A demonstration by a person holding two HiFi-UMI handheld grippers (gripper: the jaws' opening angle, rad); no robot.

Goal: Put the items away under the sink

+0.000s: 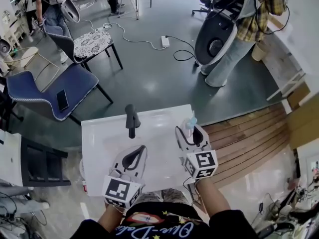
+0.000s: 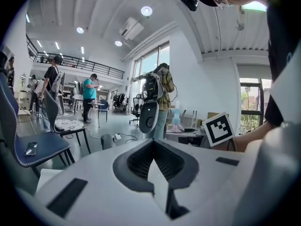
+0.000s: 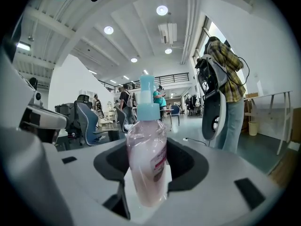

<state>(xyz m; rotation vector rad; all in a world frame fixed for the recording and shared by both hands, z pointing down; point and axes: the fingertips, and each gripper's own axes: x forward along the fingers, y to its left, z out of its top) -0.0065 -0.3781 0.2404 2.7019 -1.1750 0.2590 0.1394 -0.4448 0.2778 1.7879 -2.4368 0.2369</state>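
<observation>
A clear bottle of pink liquid with a pale blue pump top (image 3: 146,159) stands upright between the jaws of my right gripper (image 3: 150,145), which is shut on it. From the head view the bottle (image 1: 190,123) and right gripper (image 1: 193,131) hover over the right side of the white sink top (image 1: 104,133). A black faucet (image 1: 132,119) rises at its far middle. My left gripper (image 1: 142,148) is held over the near left part, jaw tips together with nothing between them (image 2: 153,142). The bottle (image 2: 176,119) also shows far right in the left gripper view.
Beyond the sink top are a blue chair (image 1: 55,91) with a phone (image 1: 62,99) on it and a chair with a lace cushion (image 1: 92,43). A person in a plaid shirt (image 1: 234,34) stands at back right. A power strip (image 1: 165,41) with cables lies on the floor.
</observation>
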